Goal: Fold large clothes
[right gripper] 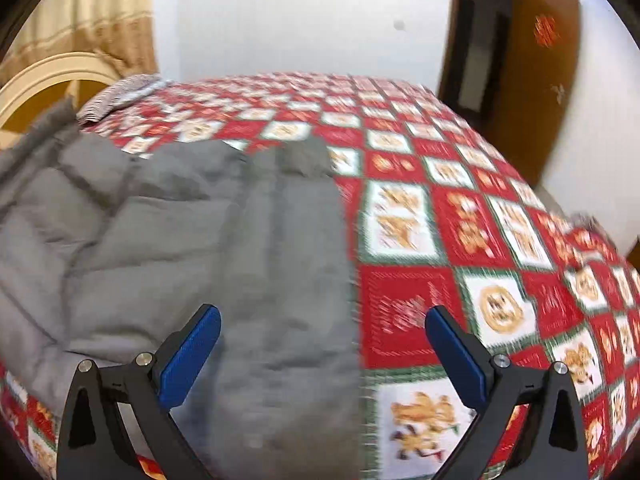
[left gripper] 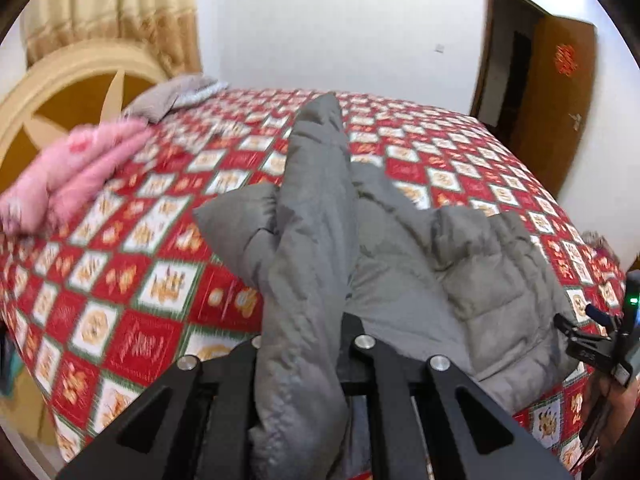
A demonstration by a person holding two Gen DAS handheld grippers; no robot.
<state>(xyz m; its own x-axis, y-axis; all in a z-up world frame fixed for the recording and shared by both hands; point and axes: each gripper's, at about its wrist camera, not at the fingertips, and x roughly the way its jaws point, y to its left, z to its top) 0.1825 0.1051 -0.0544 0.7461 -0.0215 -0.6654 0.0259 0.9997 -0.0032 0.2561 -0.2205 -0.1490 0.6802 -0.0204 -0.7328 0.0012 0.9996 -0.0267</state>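
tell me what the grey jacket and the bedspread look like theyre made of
Grey jacket: probably matte synthetic shell with padded filling; stitched channels puff up.
Bedspread: seemingly printed or woven cloth, matte, in red and white squares with green borders; blur hides the weave.

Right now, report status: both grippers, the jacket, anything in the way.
Left gripper shut on grey jacket, a fold of it lifted. Right gripper open, empty, over jacket's edge. Pink blanket off to the side on the bedspread, not in the way.

Checked red bedspread carries grey jacket; pink garment beside it.
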